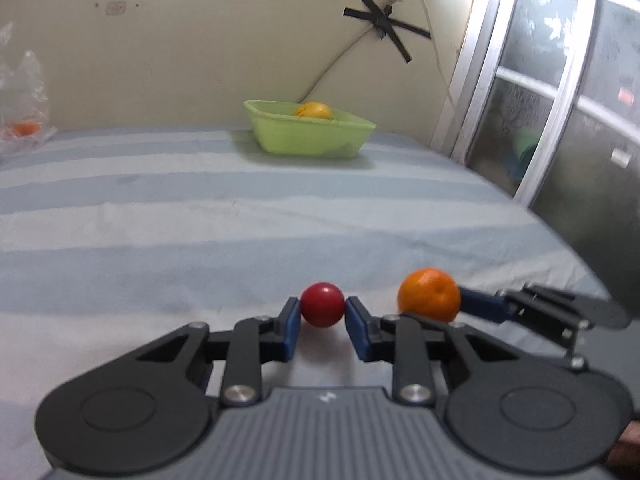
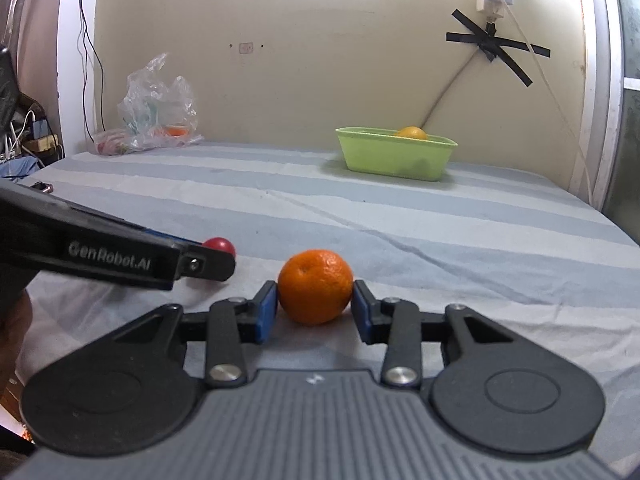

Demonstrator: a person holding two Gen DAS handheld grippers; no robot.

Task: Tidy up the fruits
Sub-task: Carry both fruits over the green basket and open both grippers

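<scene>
A red fruit point(image 1: 322, 305) is clamped by the left gripper point(image 1: 322, 316), an orange point(image 2: 315, 287) by the right gripper point(image 2: 315, 312). The green basket point(image 2: 394, 159) lies at one o'clock; a plastic bag point(image 2: 156, 108) is seen clearly only from the right wrist.

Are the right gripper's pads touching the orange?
Touching. In the right wrist view both blue pads press the orange's sides with no gap; the right gripper is closed on it.
</scene>
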